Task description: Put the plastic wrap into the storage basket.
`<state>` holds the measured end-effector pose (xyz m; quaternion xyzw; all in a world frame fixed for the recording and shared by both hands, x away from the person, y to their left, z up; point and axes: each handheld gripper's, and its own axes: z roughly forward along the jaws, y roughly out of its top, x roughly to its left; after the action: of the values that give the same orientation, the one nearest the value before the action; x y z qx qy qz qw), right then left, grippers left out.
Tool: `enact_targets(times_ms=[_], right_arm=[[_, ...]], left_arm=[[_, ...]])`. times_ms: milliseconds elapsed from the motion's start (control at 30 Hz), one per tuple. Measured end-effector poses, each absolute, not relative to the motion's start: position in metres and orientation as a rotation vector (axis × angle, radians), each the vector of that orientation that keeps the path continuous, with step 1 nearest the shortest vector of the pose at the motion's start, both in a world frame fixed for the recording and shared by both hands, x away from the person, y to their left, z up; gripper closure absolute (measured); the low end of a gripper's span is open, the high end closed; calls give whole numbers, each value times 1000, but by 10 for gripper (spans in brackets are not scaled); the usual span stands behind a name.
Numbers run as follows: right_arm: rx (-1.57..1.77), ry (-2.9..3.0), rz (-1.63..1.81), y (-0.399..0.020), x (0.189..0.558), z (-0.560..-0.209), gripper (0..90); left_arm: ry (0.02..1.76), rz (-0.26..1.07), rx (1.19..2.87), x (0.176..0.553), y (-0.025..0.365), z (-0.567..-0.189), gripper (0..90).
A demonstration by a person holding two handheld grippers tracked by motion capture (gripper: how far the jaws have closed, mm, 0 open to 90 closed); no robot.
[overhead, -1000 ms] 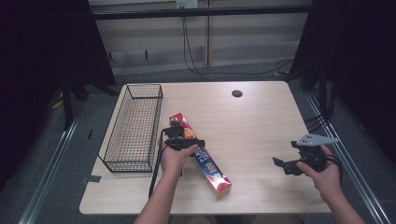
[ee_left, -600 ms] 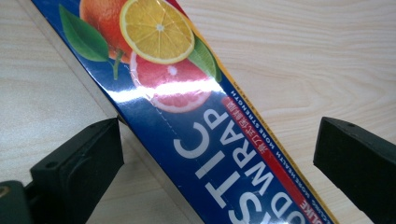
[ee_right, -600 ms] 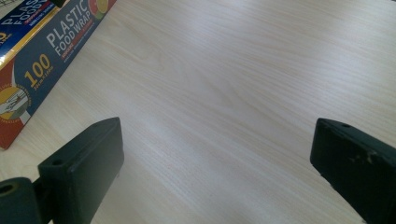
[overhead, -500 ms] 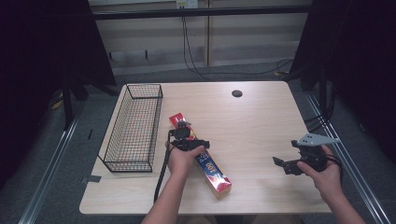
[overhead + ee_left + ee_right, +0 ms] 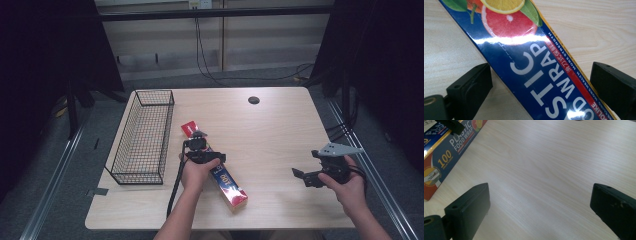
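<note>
A long blue and red box of plastic food wrap (image 5: 227, 182) lies slanted on the table, its red end (image 5: 189, 129) pointing toward the basket. My left gripper (image 5: 201, 142) is lowered over the box's far half. In the left gripper view the box (image 5: 541, 75) runs between the jaws, which have just been closing; a sliver of table still shows on each side, so the pads do not press it. My right gripper (image 5: 306, 177) hovers open over bare wood at the right, nothing between its fingers (image 5: 469, 207). The box (image 5: 446, 152) shows at the upper left of the right gripper view.
A black wire basket (image 5: 142, 145) stands along the table's left side, close beside the box's far end. A small dark round hole (image 5: 253, 100) sits in the tabletop (image 5: 280, 135) at the back. Cables run across the floor beyond the table.
My left hand has slid slightly right and nearer along the box, uncovering more of its red far end. The right hand has kept still.
</note>
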<state>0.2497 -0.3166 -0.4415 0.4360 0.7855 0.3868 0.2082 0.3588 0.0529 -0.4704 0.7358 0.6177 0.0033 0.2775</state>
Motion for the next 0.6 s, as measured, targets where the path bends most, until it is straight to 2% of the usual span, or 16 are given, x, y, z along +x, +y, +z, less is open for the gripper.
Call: enact_targets(times_ms=[133,300,433,600], right_arm=[[1212,2199,1072,-316,250,-443,26],[1200,2188,1084,-316,249,-441,26],[1192,2204,1084,-317,250,-442,27],[1179,2212,1086,-315,250,-442,28]], left_arm=[[1668,-1,1969,359,53,-469,61],[1674,-8,1975,362,59,-466,123],[1688,12,2015,366,63,-458,235],[1708,11,2025,369,68,-455,308]])
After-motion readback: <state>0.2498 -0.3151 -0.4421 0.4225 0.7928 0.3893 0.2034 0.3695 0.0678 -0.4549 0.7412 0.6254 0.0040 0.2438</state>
